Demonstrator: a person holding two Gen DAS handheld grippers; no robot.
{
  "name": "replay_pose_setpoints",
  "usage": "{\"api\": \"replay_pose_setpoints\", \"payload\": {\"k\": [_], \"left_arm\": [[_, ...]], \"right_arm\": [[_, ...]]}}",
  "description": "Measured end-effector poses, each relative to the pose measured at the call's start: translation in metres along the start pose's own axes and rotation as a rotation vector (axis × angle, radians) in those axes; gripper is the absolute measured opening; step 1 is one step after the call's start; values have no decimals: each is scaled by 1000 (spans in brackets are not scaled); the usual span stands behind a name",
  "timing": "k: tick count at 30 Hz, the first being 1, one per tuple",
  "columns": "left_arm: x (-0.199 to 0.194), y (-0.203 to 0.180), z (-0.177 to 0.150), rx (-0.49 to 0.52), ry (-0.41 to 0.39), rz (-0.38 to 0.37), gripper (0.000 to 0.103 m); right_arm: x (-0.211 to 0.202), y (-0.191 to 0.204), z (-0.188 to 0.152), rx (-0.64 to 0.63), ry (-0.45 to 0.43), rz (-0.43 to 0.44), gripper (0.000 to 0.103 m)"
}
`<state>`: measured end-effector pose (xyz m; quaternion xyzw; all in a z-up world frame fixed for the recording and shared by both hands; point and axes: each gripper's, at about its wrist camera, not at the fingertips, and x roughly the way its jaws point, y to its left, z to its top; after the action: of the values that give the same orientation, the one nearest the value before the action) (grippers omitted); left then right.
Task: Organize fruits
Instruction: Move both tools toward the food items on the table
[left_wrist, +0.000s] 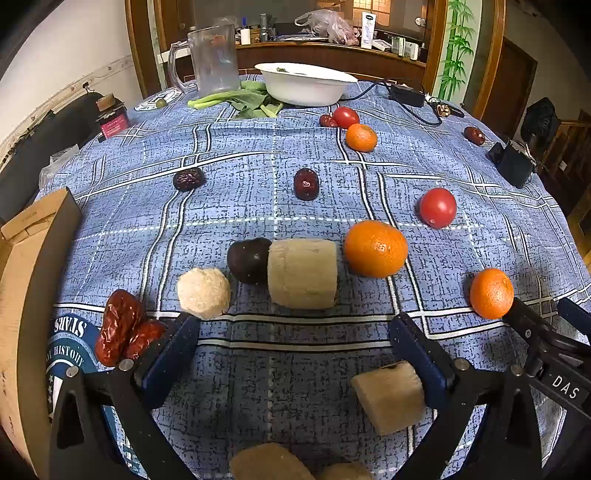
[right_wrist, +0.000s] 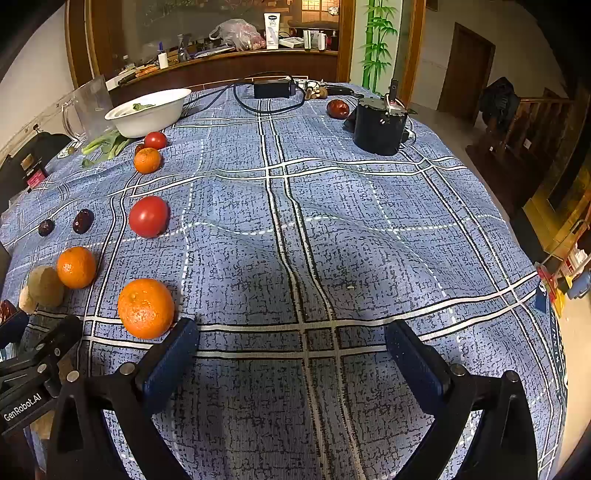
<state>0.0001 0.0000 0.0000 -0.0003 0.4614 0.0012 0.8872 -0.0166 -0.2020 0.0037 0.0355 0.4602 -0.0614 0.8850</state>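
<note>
Through my left wrist camera the sorting looks only begun: pale peeled chunks gather near the tabletop's near edge, the largest chunk (left_wrist: 303, 273) lying against a dark plum (left_wrist: 248, 260) with a round pale piece (left_wrist: 204, 292) just beside them, and two red dates (left_wrist: 123, 338) sit together near the left edge, but oranges, tomatoes and dark dates are scattered toward the far edge, where the white bowl (left_wrist: 306, 88) stands by the greens. My left tool (left_wrist: 295, 334) is spread wide and pinches nothing; a cut pale chunk (left_wrist: 389, 400) lies between its fingers, close against the right one, and I cannot tell whether they touch. Through my right wrist camera the fruit crowds the left side of the tabletop: a big orange (right_wrist: 146, 308) just beside my left finger, a second orange (right_wrist: 76, 267) and a tomato (right_wrist: 149, 216) farther off, another orange and tomato near the bowl. My right tool (right_wrist: 291, 338) is also spread wide over bare blue cloth (right_wrist: 332, 240), gripping nothing. I judge most of the grouping remains to be done
</note>
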Motion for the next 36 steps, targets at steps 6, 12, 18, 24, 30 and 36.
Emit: {"api": "replay_pose_setpoints", "payload": {"k": [6, 12, 18, 24, 30, 36], "left_arm": [[0, 0, 0, 0, -2, 0, 103], [0, 0, 0, 0, -3, 0, 103], [0, 0, 0, -1, -3, -1, 103], [0, 0, 0, 0, -1, 0, 103], [-1, 0, 0, 56, 47, -40, 103], [-1, 2, 2, 112, 98, -71, 103]], "right_arm": [[0, 0, 0, 0, 1, 1, 102], [0, 0, 0, 0, 0, 0, 102], [0, 0, 0, 0, 1, 0, 102], [0, 0, 0, 0, 1, 0, 102], [0, 0, 0, 0, 1, 1, 102], [4, 1, 5, 29, 58, -10, 102]]}}
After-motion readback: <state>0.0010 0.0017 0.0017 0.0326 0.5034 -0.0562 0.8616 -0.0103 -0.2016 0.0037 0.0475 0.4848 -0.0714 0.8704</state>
